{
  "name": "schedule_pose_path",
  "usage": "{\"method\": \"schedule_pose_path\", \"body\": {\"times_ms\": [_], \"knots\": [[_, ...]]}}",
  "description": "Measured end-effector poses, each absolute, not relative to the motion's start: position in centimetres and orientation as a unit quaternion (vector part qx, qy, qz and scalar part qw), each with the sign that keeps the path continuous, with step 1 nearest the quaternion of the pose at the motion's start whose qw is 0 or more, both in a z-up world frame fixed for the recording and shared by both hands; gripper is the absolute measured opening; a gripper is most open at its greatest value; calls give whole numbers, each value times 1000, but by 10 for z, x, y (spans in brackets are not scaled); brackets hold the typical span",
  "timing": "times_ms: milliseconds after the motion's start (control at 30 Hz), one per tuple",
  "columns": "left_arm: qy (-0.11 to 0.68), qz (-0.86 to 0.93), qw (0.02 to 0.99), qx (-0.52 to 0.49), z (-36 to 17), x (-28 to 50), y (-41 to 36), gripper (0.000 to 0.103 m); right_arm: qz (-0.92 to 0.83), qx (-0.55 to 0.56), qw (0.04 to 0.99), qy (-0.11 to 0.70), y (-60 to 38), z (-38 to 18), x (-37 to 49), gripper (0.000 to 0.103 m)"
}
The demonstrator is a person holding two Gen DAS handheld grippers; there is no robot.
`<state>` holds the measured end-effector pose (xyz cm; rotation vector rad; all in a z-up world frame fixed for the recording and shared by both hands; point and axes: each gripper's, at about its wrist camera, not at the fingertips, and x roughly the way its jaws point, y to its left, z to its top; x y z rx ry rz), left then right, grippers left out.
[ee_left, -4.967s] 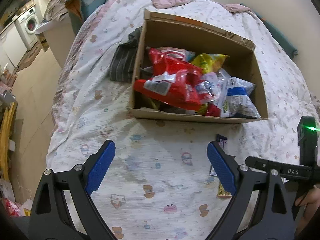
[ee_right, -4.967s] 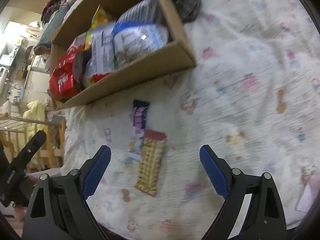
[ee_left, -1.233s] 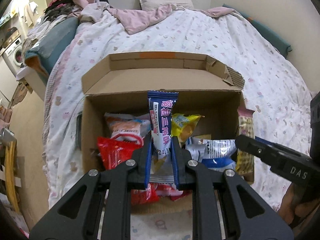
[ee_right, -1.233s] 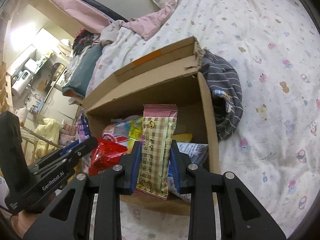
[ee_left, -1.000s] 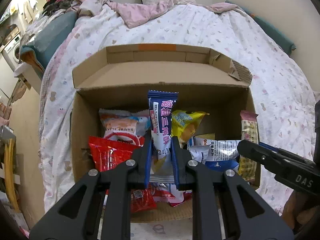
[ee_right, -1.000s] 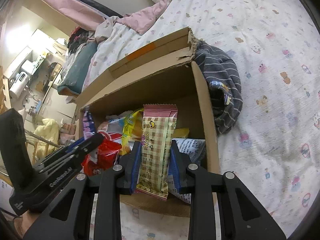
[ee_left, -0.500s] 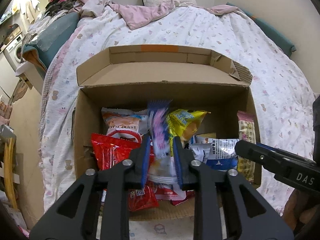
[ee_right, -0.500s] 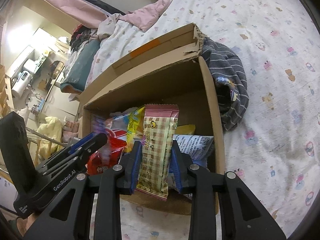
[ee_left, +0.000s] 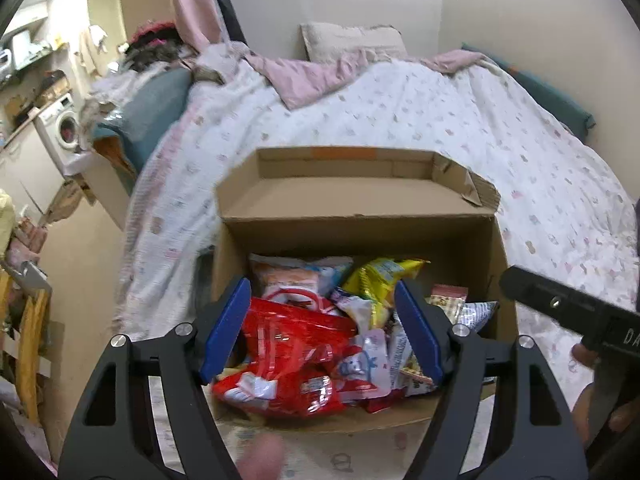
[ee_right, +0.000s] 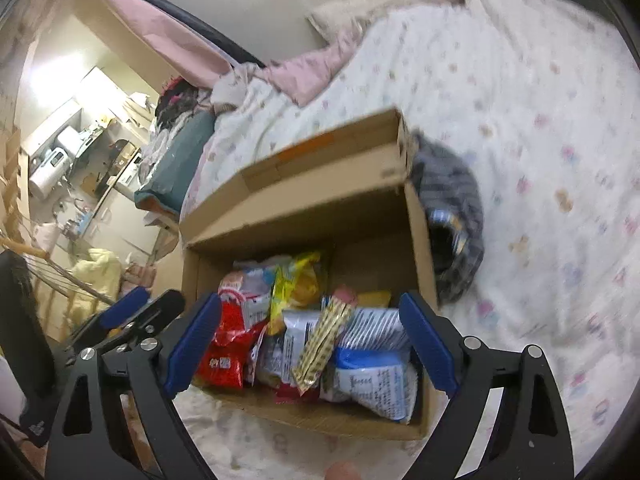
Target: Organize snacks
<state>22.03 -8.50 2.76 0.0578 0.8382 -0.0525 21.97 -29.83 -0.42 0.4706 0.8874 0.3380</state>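
Observation:
An open cardboard box [ee_left: 400, 232] of snack bags stands on the bed; it also shows in the right wrist view [ee_right: 416, 232]. My left gripper [ee_left: 326, 332] is open and empty above the box's near side, over a red bag [ee_left: 288, 352]. My right gripper [ee_right: 310, 346] is open and empty. The tan checkered wafer bar [ee_right: 320, 350] lies tilted on the bags between its fingers. The blue bar lies somewhere among the bags below the left gripper; I cannot pick it out. A yellow bag [ee_left: 380, 280] leans near the box's back.
The bed's patterned white quilt [ee_left: 460, 128] surrounds the box. A grey striped cloth [ee_right: 452, 216] lies against the box's right side. The floor and a washing machine [ee_left: 60, 128] lie beyond the bed's left edge. A wall runs along the right.
Both grippers have opened. The blue bar dropped from the left one and the tan wafer bar from the right one into the box. Both grippers have drawn back a little.

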Motion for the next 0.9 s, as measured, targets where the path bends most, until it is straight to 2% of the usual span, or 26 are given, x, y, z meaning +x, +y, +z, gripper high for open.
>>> {"method": "schedule_pose_path", "body": {"times_ms": [133,300,333,400,567,667,900], "knots": [[382,-16,924,16,42,204,-72,71,148,191,894,377,-296,21,201,101],[370,-16,929,10,50,183,-56,73,139,176,908,354,-294,39,173,103],[364,-7,931,13,50,177,-52,75,145,181,907,352,-293,41,167,103],[358,1,934,12,51,167,-44,88,149,178,907,350,-288,44,158,103],[356,5,935,12,51,136,-30,93,152,152,916,338,-274,48,129,103],[359,7,933,-2,53,122,-20,103,151,150,919,333,-271,48,112,103],[352,1,936,-20,52,91,-7,103,140,142,922,333,-267,41,80,103]]}}
